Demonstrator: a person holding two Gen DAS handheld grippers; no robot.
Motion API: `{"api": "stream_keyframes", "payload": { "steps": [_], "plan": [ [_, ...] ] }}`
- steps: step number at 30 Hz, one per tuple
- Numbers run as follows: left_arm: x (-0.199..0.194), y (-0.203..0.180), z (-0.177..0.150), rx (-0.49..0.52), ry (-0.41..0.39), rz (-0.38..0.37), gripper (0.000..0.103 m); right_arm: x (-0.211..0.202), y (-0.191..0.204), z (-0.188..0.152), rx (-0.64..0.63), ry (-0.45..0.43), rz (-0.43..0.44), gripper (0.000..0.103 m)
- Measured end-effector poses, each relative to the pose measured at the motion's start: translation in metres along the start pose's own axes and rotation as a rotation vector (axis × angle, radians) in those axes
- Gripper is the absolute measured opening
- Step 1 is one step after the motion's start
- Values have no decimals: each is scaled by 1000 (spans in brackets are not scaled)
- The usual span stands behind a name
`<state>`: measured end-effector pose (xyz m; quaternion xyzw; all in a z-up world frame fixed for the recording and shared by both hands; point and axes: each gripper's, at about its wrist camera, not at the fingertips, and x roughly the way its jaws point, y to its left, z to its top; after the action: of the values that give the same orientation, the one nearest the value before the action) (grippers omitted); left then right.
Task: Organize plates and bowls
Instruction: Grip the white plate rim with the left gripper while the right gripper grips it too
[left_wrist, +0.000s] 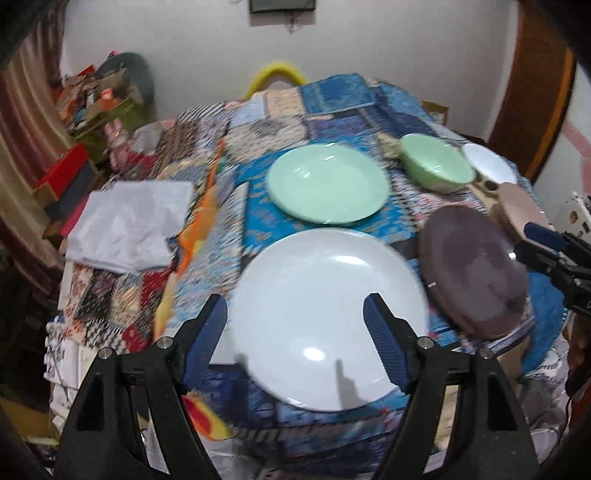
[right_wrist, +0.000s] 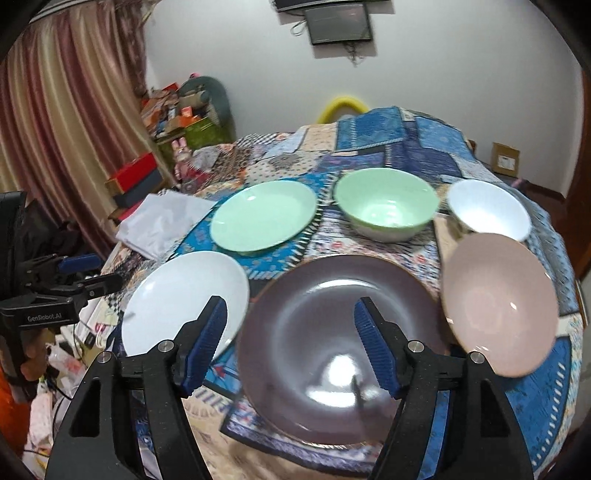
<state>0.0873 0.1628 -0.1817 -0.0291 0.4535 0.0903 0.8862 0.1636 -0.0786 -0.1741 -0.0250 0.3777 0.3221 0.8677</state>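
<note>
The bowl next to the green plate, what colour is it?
Mint green bowl, like the plate; clearest in the right wrist view.

Right gripper (right_wrist: 290, 345) open above dark plate (right_wrist: 332, 332), 3 bowls behind

Six dishes on the surface (right_wrist: 369, 122). Near edge: flat plate (right_wrist: 184, 299) toward the left corner, large plate (right_wrist: 332, 332) in the middle, shallow bowl (right_wrist: 502, 302) right. Behind them: second plate (right_wrist: 262, 218) left, deep bowl (right_wrist: 386, 203) middle, small bowl (right_wrist: 487, 208) by the right edge. Folded cloth (right_wrist: 162, 225) at the left edge.
</note>
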Motion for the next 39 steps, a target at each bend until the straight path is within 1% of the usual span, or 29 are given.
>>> {"api": "stream_keyframes", "payload": {
  "steps": [3,9,13,15,16,18,19,20,22,26,28,30,33,34,37,39],
  "plan": [
    [11,22,-9,-36,44,13,76,14,11,4,-30,19,18,68],
    [34,41,-24,-64,110,12,76,53,30,13,-87,82,46,68],
    [49,49,-35,-87,148,-21,75,79,40,16,-130,131,62,68],
    [58,51,-40,-102,176,-41,71,87,43,16,-145,157,69,68],
    [60,50,-41,-105,186,-49,71,93,45,16,-156,172,72,68],
    [68,50,-47,-112,203,-70,71,100,47,16,-172,191,73,64],
    [71,49,-49,-111,209,-79,70,106,48,17,-184,206,70,60],
    [72,48,-51,-110,212,-84,68,108,48,17,-187,214,72,56],
    [76,46,-53,-112,220,-110,64,116,47,18,-182,242,82,52],
    [78,43,-53,-117,206,-127,61,129,45,19,-163,289,97,39],
    [79,43,-53,-120,197,-134,58,133,46,19,-162,307,98,37],
    [78,45,-53,-127,188,-142,52,136,48,18,-163,322,103,34],
    [77,48,-52,-142,182,-156,49,142,50,17,-163,347,114,26],
    [77,49,-52,-144,179,-166,48,143,51,16,-166,351,110,24],
    [74,46,-50,-123,162,-214,46,142,54,16,-175,350,92,24],
    [73,42,-49,-108,160,-201,46,143,54,17,-170,350,86,24]
  ]
}}
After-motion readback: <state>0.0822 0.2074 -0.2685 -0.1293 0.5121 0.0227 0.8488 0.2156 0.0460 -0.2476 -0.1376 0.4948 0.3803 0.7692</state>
